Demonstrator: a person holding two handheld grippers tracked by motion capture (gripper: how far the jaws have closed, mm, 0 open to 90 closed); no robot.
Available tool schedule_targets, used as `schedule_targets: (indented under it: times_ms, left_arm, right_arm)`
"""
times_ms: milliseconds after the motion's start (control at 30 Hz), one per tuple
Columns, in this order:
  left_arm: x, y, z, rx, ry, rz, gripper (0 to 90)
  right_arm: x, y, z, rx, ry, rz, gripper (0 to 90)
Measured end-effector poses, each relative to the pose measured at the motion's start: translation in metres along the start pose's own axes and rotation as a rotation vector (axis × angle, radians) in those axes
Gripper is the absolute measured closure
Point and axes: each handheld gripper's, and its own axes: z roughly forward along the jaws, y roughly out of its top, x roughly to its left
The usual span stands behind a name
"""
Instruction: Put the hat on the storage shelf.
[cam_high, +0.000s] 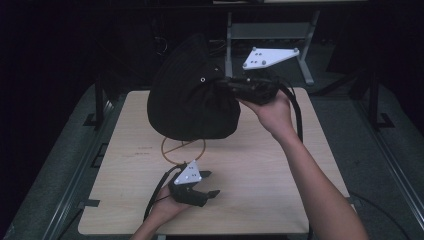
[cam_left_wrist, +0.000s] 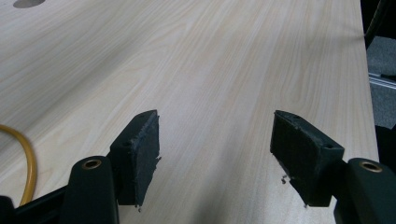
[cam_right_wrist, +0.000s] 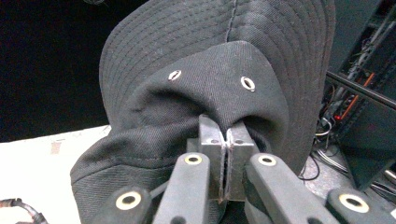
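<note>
the right tongs (cam_right_wrist: 227, 140) were clenched on a pinch of the black bucket hat (cam_high: 192, 95), gripping the crown fabric just below its two metal eyelets (cam_right_wrist: 248, 83), so the hat hung off their tips above the counter (cam_high: 260, 175) with its brim drooping. holding it by the crown probably kept the shape free to turn or set down. the left tongs (cam_left_wrist: 215, 154) rested released nearer the person, nothing between their pads, a yellow ring (cam_high: 183, 148) lying between them and the hat.
</note>
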Motion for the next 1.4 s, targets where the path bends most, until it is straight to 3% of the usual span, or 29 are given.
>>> schedule_targets:
  times_ms: [233, 733, 967, 1400]
  left_arm:
    - [0.001, 0.001, -0.001, -0.008, -0.001, -0.001, 32.3]
    - [0.0, 0.003, 0.002, -0.011, -0.012, -0.002, 32.3]
    - [-0.004, 0.007, 0.004, 0.0, -0.014, 0.036, 32.3]
    - [-0.004, 0.007, 0.002, -0.007, -0.013, 0.043, 32.3]
  right_arm:
    - [-0.004, 0.013, 0.029, 0.014, 0.034, 0.002, 88.1]
    - [-0.01, 0.033, 0.076, 0.037, 0.043, 0.024, 88.0]
    - [-0.012, 0.039, 0.098, 0.085, 0.034, 0.03, 87.9]
    - [-0.013, 0.049, 0.146, 0.189, 0.045, 0.046, 87.5]
